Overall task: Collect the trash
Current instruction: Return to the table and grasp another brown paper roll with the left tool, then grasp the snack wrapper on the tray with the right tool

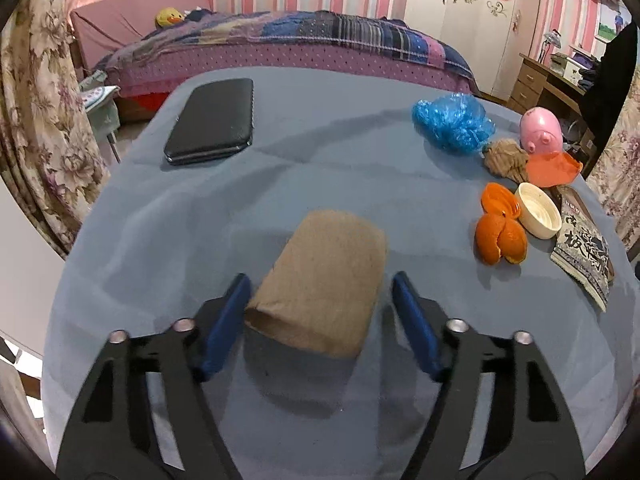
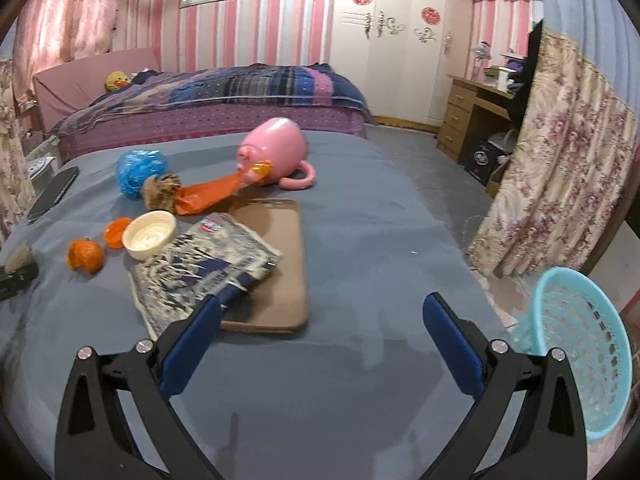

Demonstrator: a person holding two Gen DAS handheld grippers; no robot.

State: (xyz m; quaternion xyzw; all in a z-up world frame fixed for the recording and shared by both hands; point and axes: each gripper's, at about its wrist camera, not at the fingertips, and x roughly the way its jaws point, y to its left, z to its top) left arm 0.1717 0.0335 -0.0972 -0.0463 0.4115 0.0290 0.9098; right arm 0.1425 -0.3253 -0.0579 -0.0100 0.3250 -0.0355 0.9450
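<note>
While left tool [image 1: 320, 284] stands spread, cardboard tube [image 1: 320, 284] lies on worktop [image 1: 320, 148] between its fingers, left pad [image 1: 224, 320] touching tube, right pad clear. Tube long axis runs along fingers, open end toward camera, far end tilted slightly right. Bare cloth ahead up to black case [image 1: 212, 120]. Right tool [image 2: 328, 320] spread, gripping nothing, over bare cloth; snack wrapper [image 2: 200, 268] just beside left finger; blue basket [image 2: 580, 356] past worktop's right edge.

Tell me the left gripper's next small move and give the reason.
Probably close the jaws. The left gripper is open and already straddles the cardboard tube lying on the blue tablecloth, one finger at each side. The tube looks like trash, so grasping it seems the natural step.
</note>
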